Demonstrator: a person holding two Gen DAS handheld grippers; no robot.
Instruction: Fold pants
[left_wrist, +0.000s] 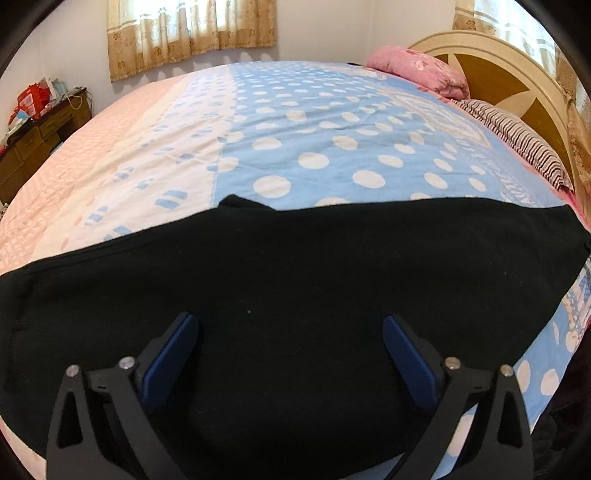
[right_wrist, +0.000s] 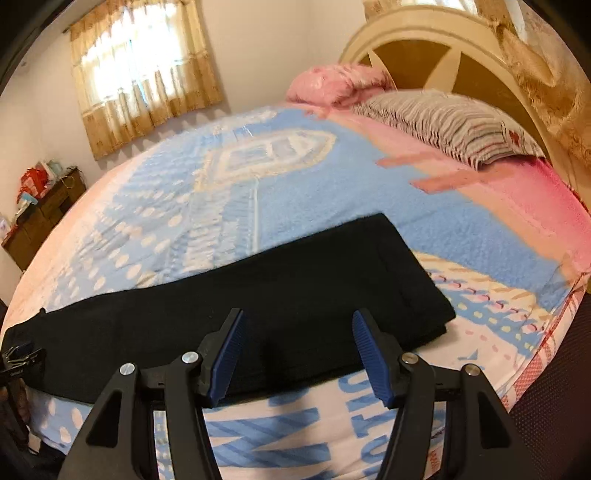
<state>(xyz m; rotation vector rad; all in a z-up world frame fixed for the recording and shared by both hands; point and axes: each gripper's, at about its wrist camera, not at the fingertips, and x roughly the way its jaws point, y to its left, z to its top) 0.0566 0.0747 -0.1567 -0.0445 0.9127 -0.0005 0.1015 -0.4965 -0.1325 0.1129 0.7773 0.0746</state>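
Note:
Black pants lie flat across the near part of the bed, folded lengthwise into one long band. In the right wrist view the pants end in a squared edge at the right. My left gripper is open and empty, just above the middle of the pants. My right gripper is open and empty, over the near edge of the pants close to their right end. The left gripper also shows at the far left of the right wrist view.
The bed has a blue polka-dot and pink sheet. A striped pillow and a pink quilt lie by the wooden headboard. A brown dresser with clutter stands at the far left. A curtained window is behind.

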